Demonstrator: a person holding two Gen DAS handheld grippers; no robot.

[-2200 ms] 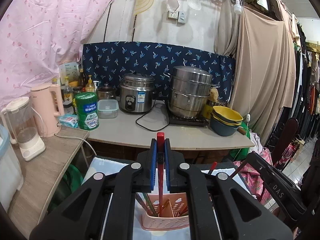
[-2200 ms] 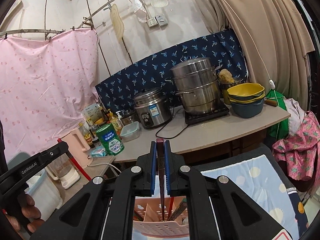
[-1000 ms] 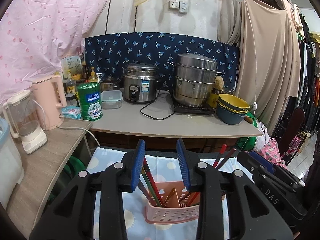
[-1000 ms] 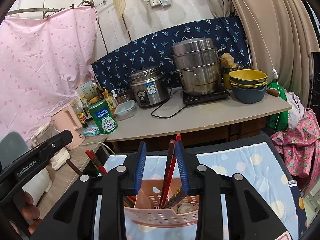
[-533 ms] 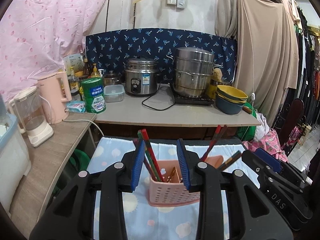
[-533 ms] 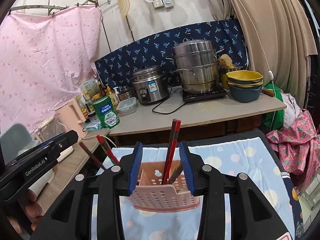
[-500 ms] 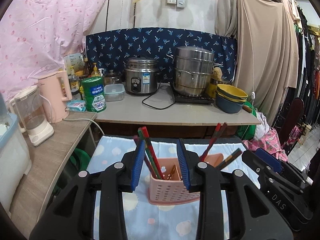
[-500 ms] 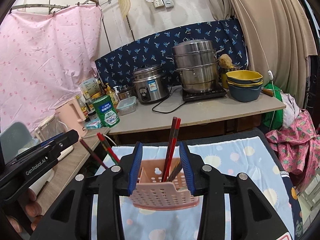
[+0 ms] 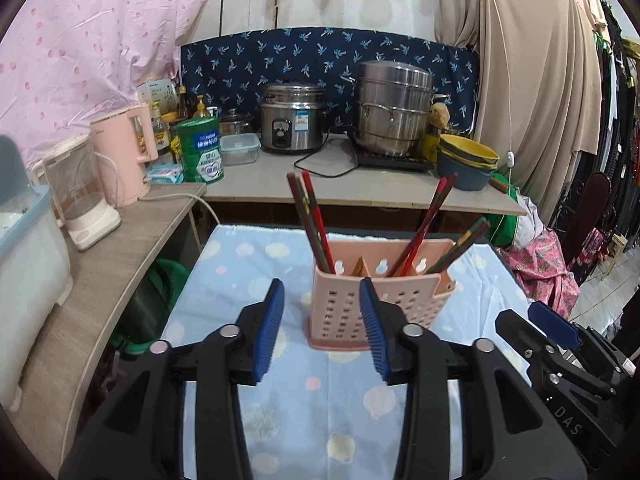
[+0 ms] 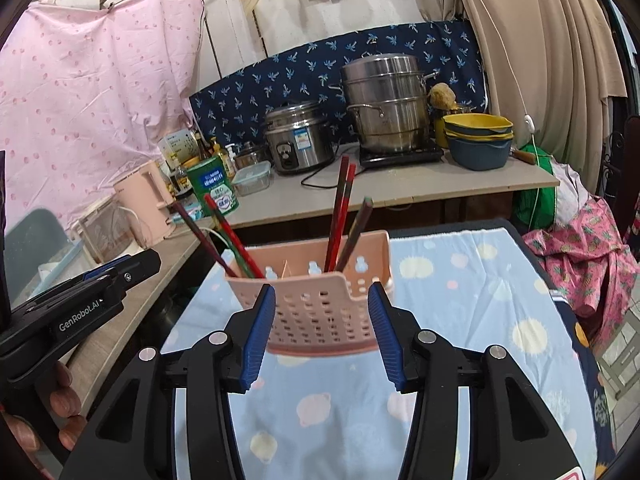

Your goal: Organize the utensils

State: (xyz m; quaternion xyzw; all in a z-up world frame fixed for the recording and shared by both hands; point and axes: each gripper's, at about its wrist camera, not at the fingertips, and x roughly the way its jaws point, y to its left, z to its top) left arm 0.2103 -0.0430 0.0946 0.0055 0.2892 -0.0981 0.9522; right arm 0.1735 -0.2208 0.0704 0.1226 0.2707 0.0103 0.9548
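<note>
The pink utensil basket (image 9: 374,300) stands upright on the blue dotted cloth (image 9: 304,408), just ahead of both tools. The left gripper (image 9: 322,330) has its fingers spread apart and holds nothing; the right gripper (image 10: 322,338) is likewise spread wide and empty, its blue pads flanking the basket's near wall without visibly touching it.

The likeliest trouble from here is a tip-over. The basket looks light and narrow, and the chopsticks lean outward well past its rim, so a finger brushing a protruding end could lever the whole basket onto its side. The cloth under it is soft and may slide or bunch if the basket is nudged. With both tools crowded at the same spot, they could also knock each other.

By count, in the right wrist view: one basket, divided into compartments (the exact number of dividers is hard to tell). The left chopsticks (image 10: 224,236) seem to number three, leaning left: one dark, one red, one greenish. The right chopsticks (image 10: 346,220) also seem to number three, standing more upright, giving about six in all. Beyond, on the grey counter (image 9: 360,192), stand one rice cooker (image 9: 292,118), one tiered steel steamer pot (image 9: 394,108) and one stack of bowls (image 9: 466,162).
</note>
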